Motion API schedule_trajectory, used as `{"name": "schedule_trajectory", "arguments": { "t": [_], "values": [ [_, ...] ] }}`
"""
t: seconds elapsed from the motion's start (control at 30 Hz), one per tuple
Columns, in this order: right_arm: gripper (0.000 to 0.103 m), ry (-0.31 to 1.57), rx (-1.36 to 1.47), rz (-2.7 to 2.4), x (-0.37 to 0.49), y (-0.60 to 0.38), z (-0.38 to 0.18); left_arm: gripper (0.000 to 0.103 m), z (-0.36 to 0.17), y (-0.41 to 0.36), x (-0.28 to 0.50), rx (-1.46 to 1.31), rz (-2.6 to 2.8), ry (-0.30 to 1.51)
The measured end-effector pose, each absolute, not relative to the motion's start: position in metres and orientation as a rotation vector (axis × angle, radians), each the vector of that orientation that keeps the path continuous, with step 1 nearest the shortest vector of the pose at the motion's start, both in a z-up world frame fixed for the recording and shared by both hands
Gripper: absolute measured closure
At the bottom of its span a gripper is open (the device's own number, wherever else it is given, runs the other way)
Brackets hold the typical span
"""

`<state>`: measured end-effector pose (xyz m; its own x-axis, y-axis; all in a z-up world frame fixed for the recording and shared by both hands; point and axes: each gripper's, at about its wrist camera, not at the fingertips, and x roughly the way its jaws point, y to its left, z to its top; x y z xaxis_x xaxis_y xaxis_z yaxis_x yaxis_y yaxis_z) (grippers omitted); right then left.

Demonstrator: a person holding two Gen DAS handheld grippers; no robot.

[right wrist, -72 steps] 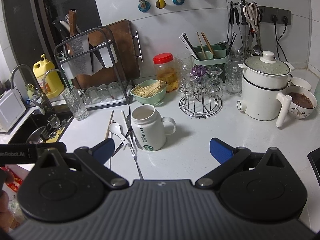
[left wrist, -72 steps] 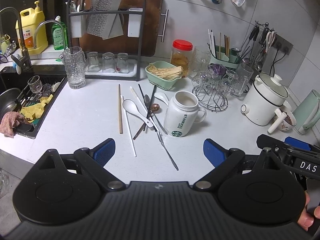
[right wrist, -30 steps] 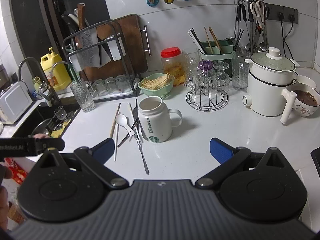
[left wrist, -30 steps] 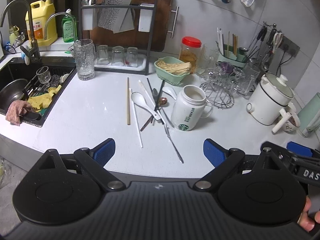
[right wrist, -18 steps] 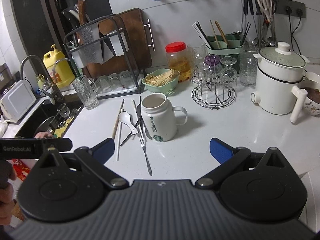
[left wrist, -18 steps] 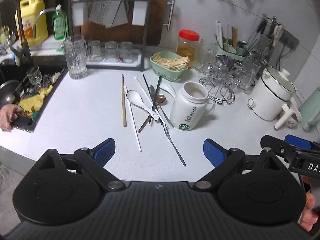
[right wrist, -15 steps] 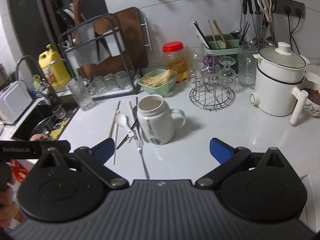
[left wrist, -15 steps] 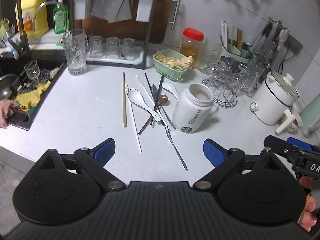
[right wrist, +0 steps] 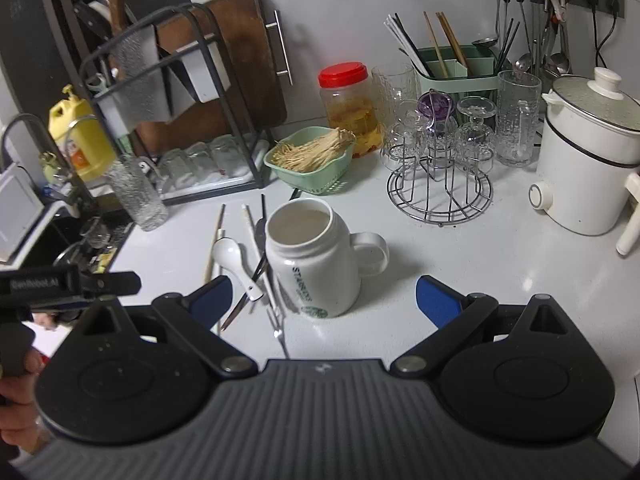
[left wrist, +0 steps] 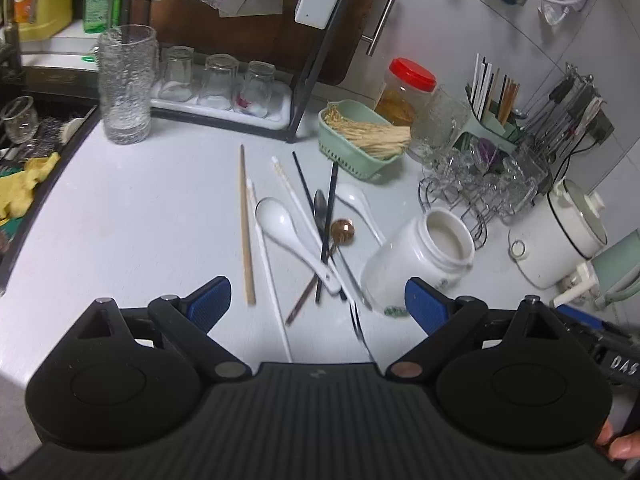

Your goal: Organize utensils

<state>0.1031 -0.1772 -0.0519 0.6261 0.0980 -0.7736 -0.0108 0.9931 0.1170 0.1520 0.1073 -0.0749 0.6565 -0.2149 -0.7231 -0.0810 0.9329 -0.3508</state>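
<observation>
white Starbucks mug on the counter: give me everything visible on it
The white mug looks glazed ceramic, jar-shaped with a narrowed neck and wide open mouth, seemingly empty. A loop handle sticks out on its right in the right wrist view. Green lettering runs down its side above a round green logo near the base. It stands upright on the white counter, just right of the scattered utensils; contact with them cannot be judged.

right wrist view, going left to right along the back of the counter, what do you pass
yellow detergent bottle → dish rack → green basket of noodles → red-lidded jar → wire glass stand → white electric pot
</observation>
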Motion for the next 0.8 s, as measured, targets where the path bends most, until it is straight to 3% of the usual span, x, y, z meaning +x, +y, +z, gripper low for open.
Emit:
{"name": "schedule_trajectory", "arguments": {
  "t": [0.33,0.6,0.8],
  "values": [
    [0.003,0.887,-0.011,0.022,0.145,-0.148,-0.08,0.014,-0.121,0.152,0.221,-0.514,-0.179,0.895],
    [0.003,0.908,-0.125,0.015,0.169,-0.128,-0.102,0.039,-0.165,0.17,0.259,-0.568,-0.191,0.935],
    [0.003,0.889,-0.2,0.01,0.181,-0.121,-0.111,0.045,-0.179,0.178,0.28,-0.58,-0.188,0.928]
  ]
}}
